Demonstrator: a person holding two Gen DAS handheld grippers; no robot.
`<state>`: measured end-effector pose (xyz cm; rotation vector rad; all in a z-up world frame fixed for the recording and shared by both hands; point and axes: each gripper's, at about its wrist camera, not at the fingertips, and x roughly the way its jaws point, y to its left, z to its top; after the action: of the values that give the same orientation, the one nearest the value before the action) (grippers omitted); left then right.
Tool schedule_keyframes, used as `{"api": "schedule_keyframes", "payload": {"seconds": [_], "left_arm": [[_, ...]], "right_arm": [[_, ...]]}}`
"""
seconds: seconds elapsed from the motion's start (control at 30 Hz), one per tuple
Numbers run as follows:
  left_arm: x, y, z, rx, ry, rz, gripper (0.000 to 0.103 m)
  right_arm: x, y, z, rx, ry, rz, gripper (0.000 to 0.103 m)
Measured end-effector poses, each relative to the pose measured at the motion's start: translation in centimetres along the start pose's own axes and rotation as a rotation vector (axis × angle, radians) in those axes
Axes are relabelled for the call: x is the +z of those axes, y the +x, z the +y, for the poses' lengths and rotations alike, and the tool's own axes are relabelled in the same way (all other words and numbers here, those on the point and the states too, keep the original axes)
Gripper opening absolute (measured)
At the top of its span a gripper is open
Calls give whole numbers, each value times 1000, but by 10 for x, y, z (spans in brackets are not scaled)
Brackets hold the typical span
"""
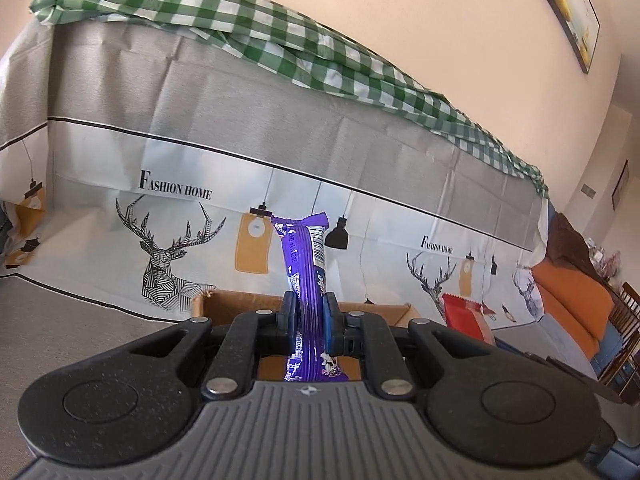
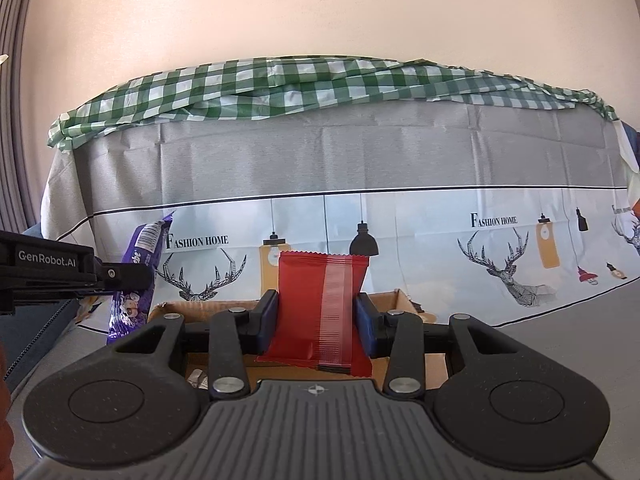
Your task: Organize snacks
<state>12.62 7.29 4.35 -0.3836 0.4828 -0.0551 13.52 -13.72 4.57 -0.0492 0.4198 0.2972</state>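
Above cardboard box [image 1: 236, 304], upright purple snack [image 1: 306, 272] in left gripper [image 1: 311, 316].

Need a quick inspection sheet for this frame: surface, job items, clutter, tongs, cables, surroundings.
Surface: grey cover with deer-and-lamp print, draped over the furniture.
Job's things: purple snack packet and red snack packet, both held above an open cardboard box.
Clutter: small pale item in the box, too unclear to name.
Tongs: left tongs shut on the purple packet; right tongs shut on the red packet.
Cables: nothing seen.
Surroundings: green checked cloth on top, framed picture on the wall.
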Motion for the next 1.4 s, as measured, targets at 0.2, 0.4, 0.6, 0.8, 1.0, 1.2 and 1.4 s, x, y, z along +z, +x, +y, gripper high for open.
{"api": "schedule_keyframes", "payload": {"seconds": [0.2, 0.4, 0.6, 0.8, 1.0, 1.2, 1.4], "left_arm": [[-1, 3, -2, -7, 4, 4, 13], [-1, 5, -5, -17, 12, 4, 13], [-1, 6, -7, -27, 15, 3, 13], [-1, 9, -6, -86, 13, 24, 37], [4, -8, 3, -58, -27, -54, 57], [-3, -46, 1, -11, 14, -93, 71], [-27, -109, -23, -16, 111, -87, 87]], "right_arm": [[0, -1, -1, -7, 1, -3, 42], [-1, -1, -3, -8, 0, -4, 43], [-2, -2, -5, -12, 3, -6, 43], [-2, -2, -4, -9, 2, -1, 56], [4, -7, -9, -39, 17, -27, 77], [14, -30, -16, -26, 88, -17, 82], [18, -92, -25, -1, 45, -35, 98]]}}
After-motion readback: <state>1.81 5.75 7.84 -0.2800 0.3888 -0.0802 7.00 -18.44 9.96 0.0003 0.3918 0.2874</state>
